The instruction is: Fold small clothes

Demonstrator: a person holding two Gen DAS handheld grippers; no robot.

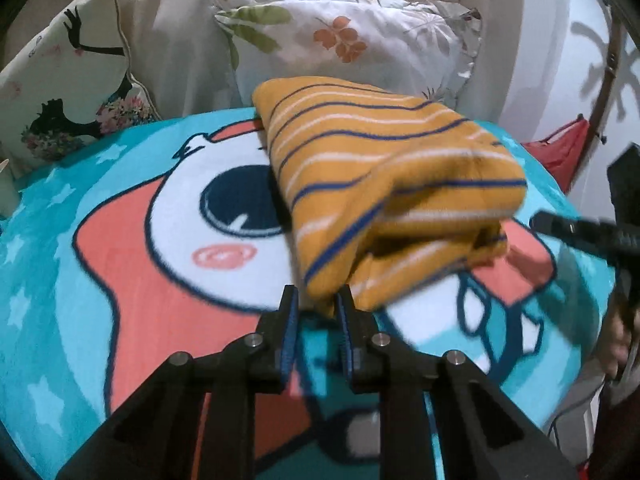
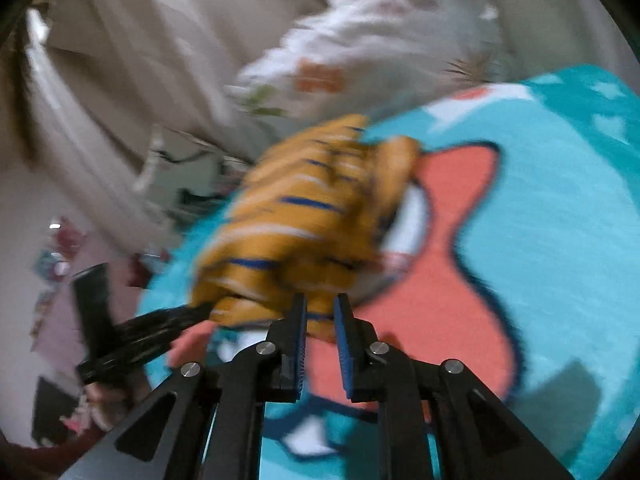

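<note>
A folded orange garment with blue and white stripes sits as a thick bundle over the teal cartoon blanket. Its near corner hangs down between the blue pads of my left gripper, which is shut on it. The right gripper comes in from the right edge with its tip at the bundle's right end. The right wrist view is blurred. There the garment fills the middle, and its near edge lies between the jaws of my right gripper, shut on it. The left gripper meets the cloth from the left.
A white leaf-print pillow lies right behind the garment, and a cream cushion with a black figure leans at the back left. Beige curtains hang behind. A red object sits past the blanket's right edge. A person's hand holds the right gripper.
</note>
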